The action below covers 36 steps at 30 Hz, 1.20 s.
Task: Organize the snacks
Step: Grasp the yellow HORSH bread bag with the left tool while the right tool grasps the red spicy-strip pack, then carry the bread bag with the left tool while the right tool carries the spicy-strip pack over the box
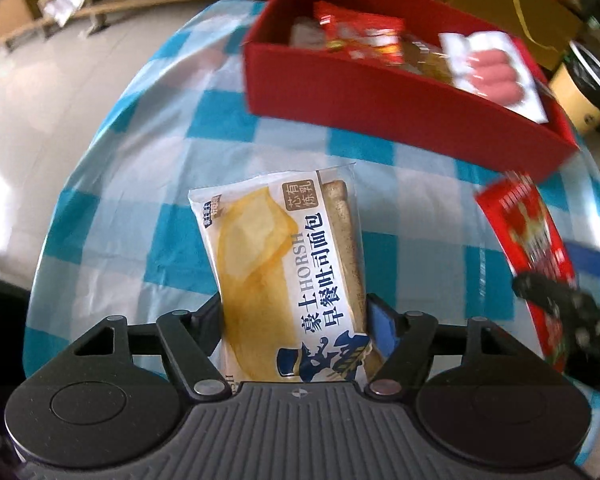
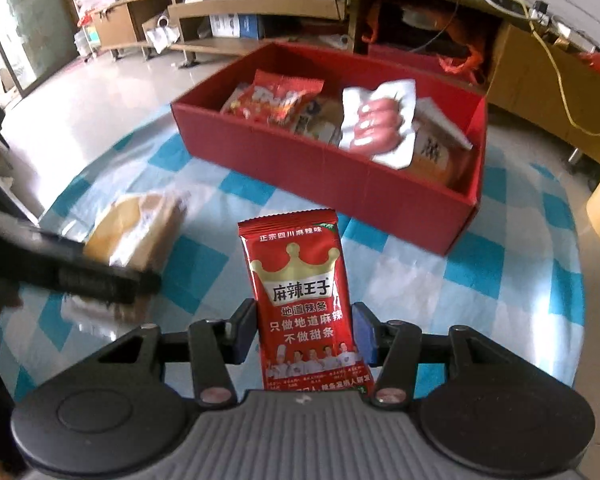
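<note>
The left gripper (image 1: 296,312) is clamped on a white and yellow plastic bread packet (image 1: 288,276), and the right gripper (image 2: 304,328) is clamped on a red foil spicy-strip packet (image 2: 306,300). Both packets are above the blue and white checked tablecloth (image 2: 512,280), near the red cardboard box (image 2: 340,176), which already holds several snacks. I think the slippery wrappers can slide out, because each is held only at its lower end. The two grippers are close together and can bump over the box.
</note>
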Each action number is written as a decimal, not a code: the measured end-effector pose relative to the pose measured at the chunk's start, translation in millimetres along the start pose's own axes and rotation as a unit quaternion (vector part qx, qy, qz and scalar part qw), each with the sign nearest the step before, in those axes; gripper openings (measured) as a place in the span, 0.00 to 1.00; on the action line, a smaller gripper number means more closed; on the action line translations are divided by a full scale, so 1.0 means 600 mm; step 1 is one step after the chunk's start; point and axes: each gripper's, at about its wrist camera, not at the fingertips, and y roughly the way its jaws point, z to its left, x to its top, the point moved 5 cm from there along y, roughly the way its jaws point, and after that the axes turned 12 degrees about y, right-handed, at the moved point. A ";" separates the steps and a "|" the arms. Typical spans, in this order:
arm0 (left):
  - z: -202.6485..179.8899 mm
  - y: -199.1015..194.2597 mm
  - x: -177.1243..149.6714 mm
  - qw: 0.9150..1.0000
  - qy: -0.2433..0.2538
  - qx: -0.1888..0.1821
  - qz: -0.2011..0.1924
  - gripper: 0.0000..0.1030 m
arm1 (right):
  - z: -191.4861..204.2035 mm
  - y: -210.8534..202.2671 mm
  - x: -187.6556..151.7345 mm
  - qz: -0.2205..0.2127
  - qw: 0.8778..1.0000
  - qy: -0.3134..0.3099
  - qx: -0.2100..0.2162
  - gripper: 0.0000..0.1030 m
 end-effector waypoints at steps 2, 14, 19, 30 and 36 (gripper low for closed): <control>-0.014 -0.010 0.004 1.000 0.014 -0.001 -0.011 0.74 | -0.003 -0.008 0.006 -0.007 1.000 0.005 0.000 0.46; -0.048 -0.059 0.051 0.995 0.051 0.022 -0.077 0.74 | -0.020 -0.054 0.058 -0.067 0.997 0.042 -0.003 0.46; -0.049 -0.070 0.069 0.993 0.057 0.036 -0.094 0.74 | -0.017 -0.059 0.072 -0.079 0.996 0.041 -0.001 0.46; -0.044 -0.081 0.104 0.991 0.053 0.047 -0.117 0.74 | -0.034 -0.069 0.103 -0.106 0.992 0.061 0.001 0.46; -0.040 -0.087 0.116 0.990 0.048 0.049 -0.124 0.74 | -0.044 -0.079 0.111 -0.117 0.990 0.072 0.001 0.46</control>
